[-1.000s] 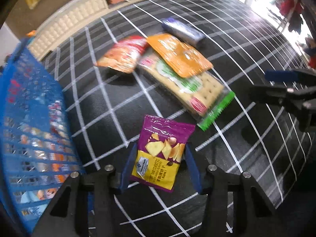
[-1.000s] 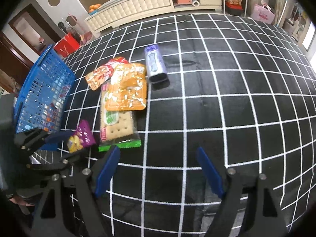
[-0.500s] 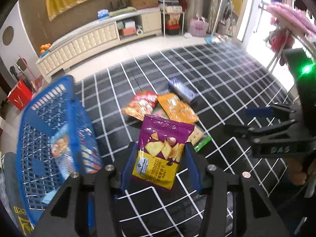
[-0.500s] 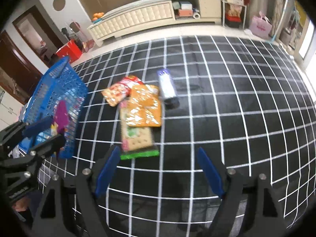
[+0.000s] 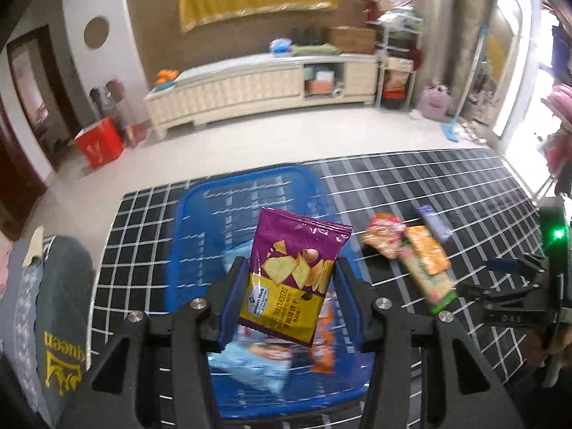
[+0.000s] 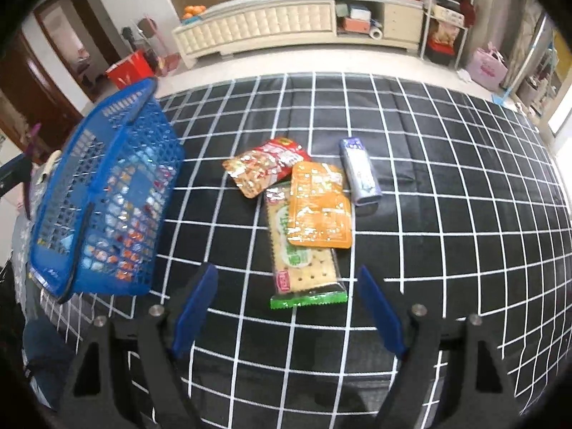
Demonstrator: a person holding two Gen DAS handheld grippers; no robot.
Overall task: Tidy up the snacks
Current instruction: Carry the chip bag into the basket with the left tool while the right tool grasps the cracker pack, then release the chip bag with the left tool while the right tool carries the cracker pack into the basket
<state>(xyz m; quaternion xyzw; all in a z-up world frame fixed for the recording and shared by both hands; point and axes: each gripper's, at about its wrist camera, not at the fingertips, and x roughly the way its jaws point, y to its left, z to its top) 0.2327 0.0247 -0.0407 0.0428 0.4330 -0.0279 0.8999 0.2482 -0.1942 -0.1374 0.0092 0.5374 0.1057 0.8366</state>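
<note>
Purple and yellow foil fills the middle of the left wrist view: the cracker bag is clamped by its lower half between the blue pads of the left gripper and hangs in the air above the blue basket. Below it, blurred packets lie on the basket floor, among them a pale blue one and an orange one. The basket stands on a black cloth with a white grid.

Off to the side, the right gripper is spread wide with nothing between its pads, hovering over the cloth. Just ahead of it lies a long cracker pack with a green end, an orange pouch overlapping it, a red pouch beside that, and a purple-grey tube pack close by.
</note>
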